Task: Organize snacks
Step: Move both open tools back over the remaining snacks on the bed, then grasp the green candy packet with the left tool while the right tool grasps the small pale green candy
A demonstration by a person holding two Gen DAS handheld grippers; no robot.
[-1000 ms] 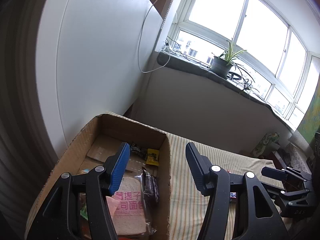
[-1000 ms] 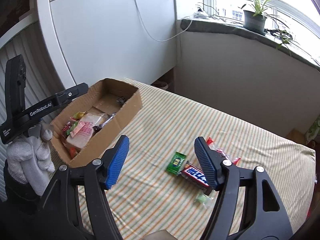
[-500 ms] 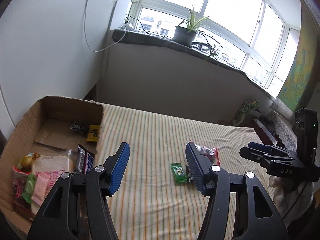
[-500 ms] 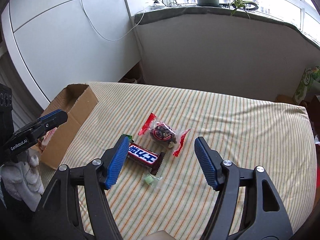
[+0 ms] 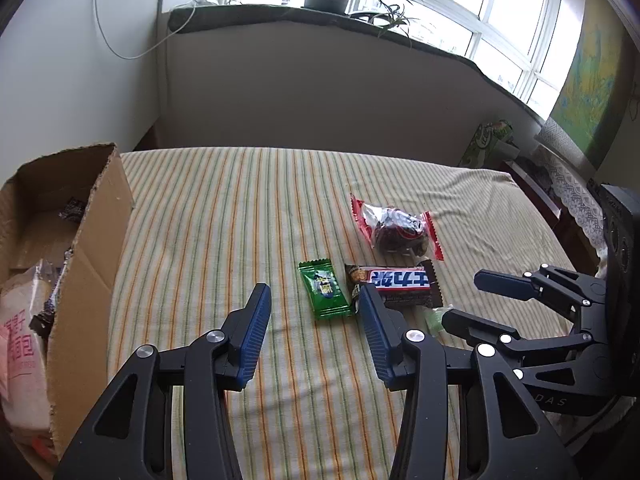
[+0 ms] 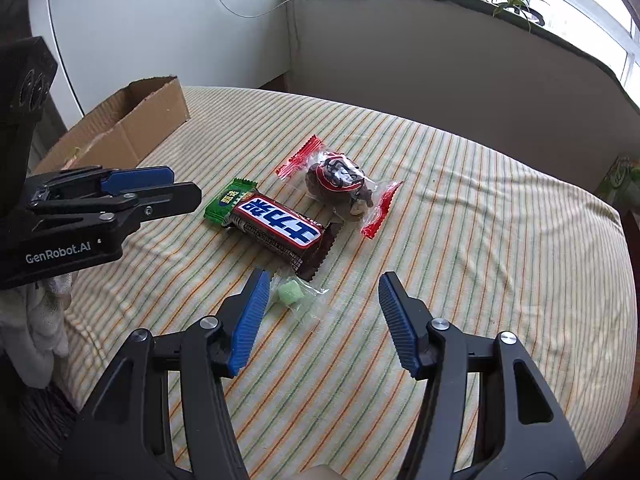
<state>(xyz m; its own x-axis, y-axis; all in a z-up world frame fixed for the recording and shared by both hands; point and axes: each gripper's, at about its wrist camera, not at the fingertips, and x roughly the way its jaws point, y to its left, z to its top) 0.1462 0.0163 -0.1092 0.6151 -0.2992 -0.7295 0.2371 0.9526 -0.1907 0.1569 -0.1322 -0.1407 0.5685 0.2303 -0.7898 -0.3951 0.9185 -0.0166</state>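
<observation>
Snacks sit mid-bed on the striped sheet [image 6: 480,220]: a brown-and-blue chocolate bar [image 6: 280,230], a green foil sachet [image 5: 325,294], a red-ended clear packet [image 6: 340,182], a small pale-green wrapped candy [image 6: 292,293]. Both my left tongs [image 5: 312,330] and right tongs [image 6: 320,312] have just been narrowing, still apart, empty. Wrappers look light and slippery, so I'd pinch the candy across its middle. The cardboard box [image 5: 86,248] sits at the left edge.
</observation>
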